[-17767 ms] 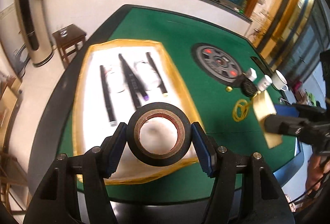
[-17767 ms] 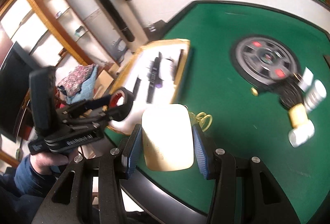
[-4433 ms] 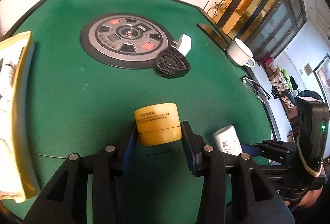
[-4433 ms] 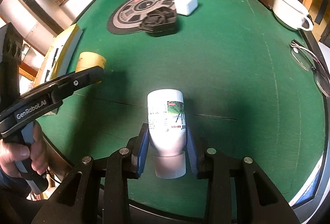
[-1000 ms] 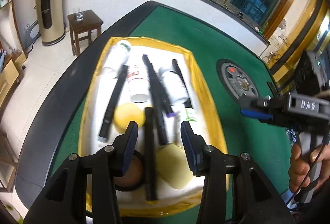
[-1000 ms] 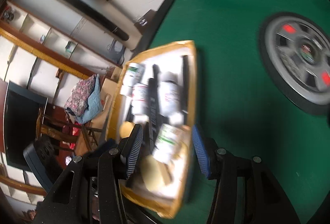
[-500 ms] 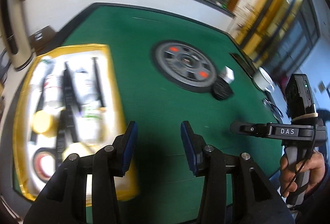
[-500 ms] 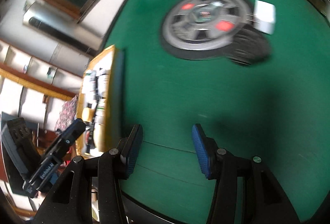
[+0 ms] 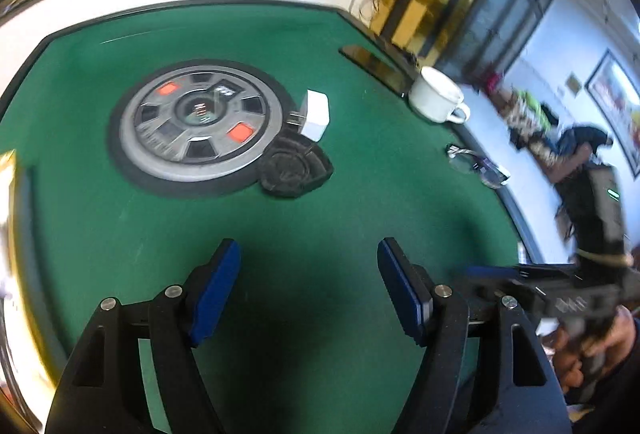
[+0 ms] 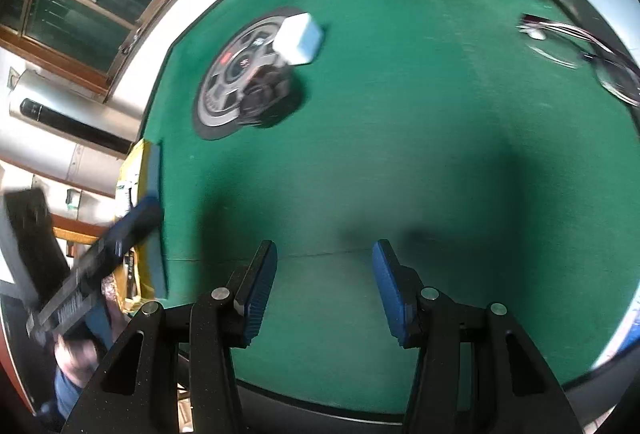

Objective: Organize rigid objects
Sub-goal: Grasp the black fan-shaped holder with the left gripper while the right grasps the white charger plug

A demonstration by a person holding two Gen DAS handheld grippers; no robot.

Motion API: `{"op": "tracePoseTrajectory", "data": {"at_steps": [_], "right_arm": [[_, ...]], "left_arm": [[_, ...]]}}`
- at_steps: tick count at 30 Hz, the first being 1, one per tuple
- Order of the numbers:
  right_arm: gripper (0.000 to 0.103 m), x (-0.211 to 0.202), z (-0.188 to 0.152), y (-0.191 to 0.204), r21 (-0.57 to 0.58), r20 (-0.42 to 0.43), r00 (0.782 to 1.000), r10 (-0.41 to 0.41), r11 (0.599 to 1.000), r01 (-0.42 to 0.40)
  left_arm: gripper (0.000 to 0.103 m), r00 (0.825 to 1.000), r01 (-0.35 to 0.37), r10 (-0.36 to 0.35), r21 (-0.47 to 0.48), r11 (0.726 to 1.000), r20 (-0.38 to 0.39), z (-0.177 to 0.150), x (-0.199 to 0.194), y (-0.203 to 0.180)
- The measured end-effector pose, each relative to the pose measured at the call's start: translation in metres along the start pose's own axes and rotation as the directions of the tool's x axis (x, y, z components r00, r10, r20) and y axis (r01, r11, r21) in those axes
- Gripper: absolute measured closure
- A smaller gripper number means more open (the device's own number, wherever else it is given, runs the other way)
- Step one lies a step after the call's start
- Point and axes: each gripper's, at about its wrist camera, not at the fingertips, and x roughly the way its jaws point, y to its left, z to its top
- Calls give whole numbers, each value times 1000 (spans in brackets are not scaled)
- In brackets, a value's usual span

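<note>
Jaws of the left gripper (image 9: pixel 308 284) have just widened, empty; right gripper (image 10: pixel 324 284) gapes empty too.

Matt green felt covers the tabletop (image 9: pixel 360 194); the cup (image 9: pixel 434 100) looks glossy white ceramic, the charger block (image 10: pixel 298 38) smooth white plastic.

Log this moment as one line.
left gripper: opening, empty | right gripper: open, empty | white box, black object: still on table
</note>
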Motion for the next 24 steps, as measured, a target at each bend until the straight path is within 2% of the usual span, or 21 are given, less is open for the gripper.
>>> {"op": "tracePoseTrajectory", "data": {"at_steps": [5, 10, 13, 16, 18, 24], "right_arm": [[58, -19, -3, -43, 31, 10, 999, -34, 999, 34], [58, -35, 2, -79, 75, 21, 999, -46, 996, 44], [58, -43, 6, -90, 77, 30, 998, -48, 996, 45], [58, -48, 11, -97, 67, 31, 999, -43, 997, 41], [58, -47, 15, -98, 60, 29, 999, -39, 997, 37], [58, -37, 35, -83, 8, 14, 1000, -23, 1000, 23]], "left_arm": [[32, 998, -19, 23, 59, 998, -61, 31, 42, -11], [32, 991, -111, 118, 101, 989, -61, 55, 73, -15], [32, 985, -135, 146, 125, 983, -91, 60, 95, -14], [33, 982, -137, 154, 151, 979, -108, 61, 111, -16], [36, 985, -139, 151, 148, 979, -80, 57, 114, -15], [36, 981, -188, 191, 92, 978, -27, 27, 94, -12]]}}
